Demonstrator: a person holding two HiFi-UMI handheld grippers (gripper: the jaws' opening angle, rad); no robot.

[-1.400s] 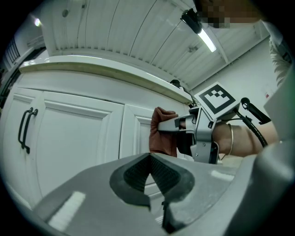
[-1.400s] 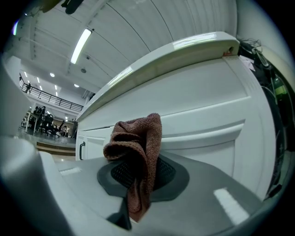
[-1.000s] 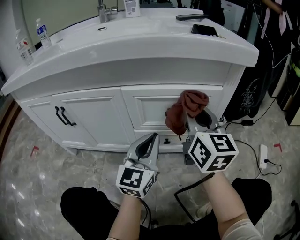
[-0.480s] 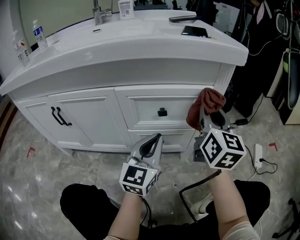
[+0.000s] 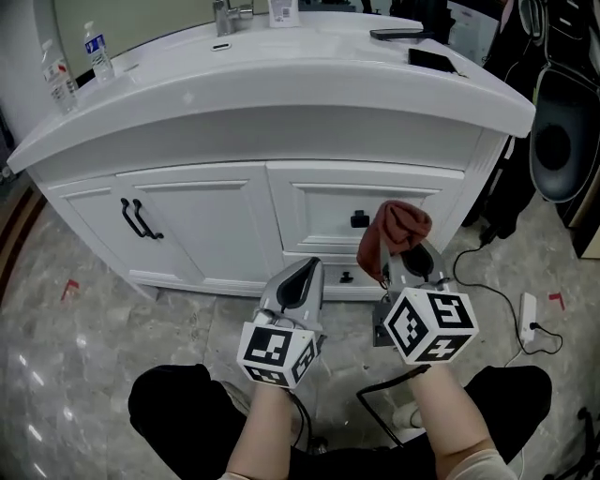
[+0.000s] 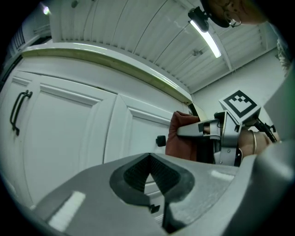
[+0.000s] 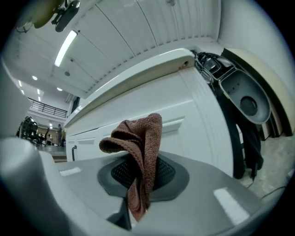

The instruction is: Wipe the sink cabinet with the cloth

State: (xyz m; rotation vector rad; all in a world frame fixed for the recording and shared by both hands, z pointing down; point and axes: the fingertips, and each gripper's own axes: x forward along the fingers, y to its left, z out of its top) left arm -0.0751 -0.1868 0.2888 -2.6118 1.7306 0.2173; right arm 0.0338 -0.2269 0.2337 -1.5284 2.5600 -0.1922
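Observation:
A rust-brown cloth (image 5: 389,232) (image 7: 138,152) (image 6: 182,140) is bunched up in my right gripper (image 5: 405,255), whose jaws are shut on it. It hangs in front of the drawer of the white sink cabinet (image 5: 234,220), just right of the black drawer knob (image 5: 359,220), slightly off the panel. My left gripper (image 5: 302,275) is shut and holds nothing, low in front of the cabinet's base. In the left gripper view the right gripper (image 6: 216,136) shows at right with the cloth.
The white countertop (image 5: 281,80) carries a faucet (image 5: 225,14), water bottles (image 5: 98,58) and dark flat items (image 5: 433,58). Black door handles (image 5: 139,217) sit on the left door. A power strip (image 5: 528,314) and cables lie on the floor at right; a dark round object (image 5: 562,145) stands beside the cabinet.
The cloth and right gripper swung right to the cabinet's corner, then came back left to beside the drawer knob. The view shifted; the left gripper stayed shut below.

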